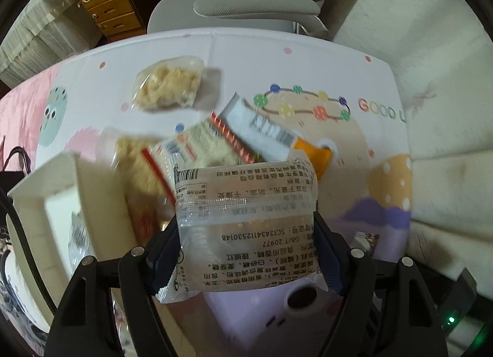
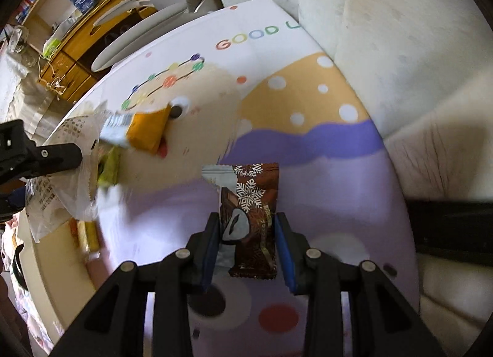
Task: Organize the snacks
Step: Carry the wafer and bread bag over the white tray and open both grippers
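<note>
My left gripper (image 1: 246, 227) points down over the table and is shut on a clear snack packet (image 1: 246, 190) with black print, held by its sides and lifted off the pile. Below it lie a red-edged packet (image 1: 200, 144), a white and orange packet (image 1: 277, 132) and two clear packets of beige snacks (image 1: 168, 86). My right gripper (image 2: 248, 221) is shut on a brown packet with white snowflakes (image 2: 255, 190), above the purple part of the table cover (image 2: 339, 172). In the right wrist view the left gripper's finger (image 2: 46, 156) shows at the left edge with its clear packet (image 2: 61, 196).
A white box (image 1: 46, 184) stands at the left of the pile. A green packet (image 2: 109, 166) and a yellow one (image 2: 87, 235) lie near it. A grey chair (image 1: 255, 9) and wooden drawers (image 1: 107, 2) stand behind the table; cream cushions (image 1: 431, 79) border its right side.
</note>
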Available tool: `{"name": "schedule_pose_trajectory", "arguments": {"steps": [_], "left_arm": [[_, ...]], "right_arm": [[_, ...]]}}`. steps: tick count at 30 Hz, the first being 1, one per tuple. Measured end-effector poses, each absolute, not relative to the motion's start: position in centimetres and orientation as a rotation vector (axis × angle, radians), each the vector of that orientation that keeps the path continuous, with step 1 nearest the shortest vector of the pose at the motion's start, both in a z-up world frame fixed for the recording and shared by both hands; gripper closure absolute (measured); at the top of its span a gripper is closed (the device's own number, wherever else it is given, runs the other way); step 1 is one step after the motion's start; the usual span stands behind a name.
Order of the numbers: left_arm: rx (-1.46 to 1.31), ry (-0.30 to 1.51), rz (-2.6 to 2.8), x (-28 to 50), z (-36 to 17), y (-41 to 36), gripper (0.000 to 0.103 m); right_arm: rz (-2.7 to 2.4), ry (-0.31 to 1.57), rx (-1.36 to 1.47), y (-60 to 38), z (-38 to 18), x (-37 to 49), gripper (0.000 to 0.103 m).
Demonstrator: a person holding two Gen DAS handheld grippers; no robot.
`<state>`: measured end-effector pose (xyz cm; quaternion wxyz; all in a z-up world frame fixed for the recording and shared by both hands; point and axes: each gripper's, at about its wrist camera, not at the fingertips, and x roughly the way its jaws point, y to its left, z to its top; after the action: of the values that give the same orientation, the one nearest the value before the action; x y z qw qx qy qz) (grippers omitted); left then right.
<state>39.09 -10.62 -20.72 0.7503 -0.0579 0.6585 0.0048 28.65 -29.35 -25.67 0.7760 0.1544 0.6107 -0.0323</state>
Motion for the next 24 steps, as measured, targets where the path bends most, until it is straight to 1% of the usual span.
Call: {"name": "schedule_pose_trajectory", "arguments": {"steps": [12,24], "left_arm": [[-0.153,1.392,-0.063,31.1,-14.1,-6.8,0.027],[-0.242,1.259,-0.104,22.6,-10.4,0.3,0.027]], "right_arm": [[-0.017,1.332,0.273,-26.9,-21.4,23.0,0.068],[0.016,1.276,0.209,-23.0,-17.5,18.8,0.068]]}}
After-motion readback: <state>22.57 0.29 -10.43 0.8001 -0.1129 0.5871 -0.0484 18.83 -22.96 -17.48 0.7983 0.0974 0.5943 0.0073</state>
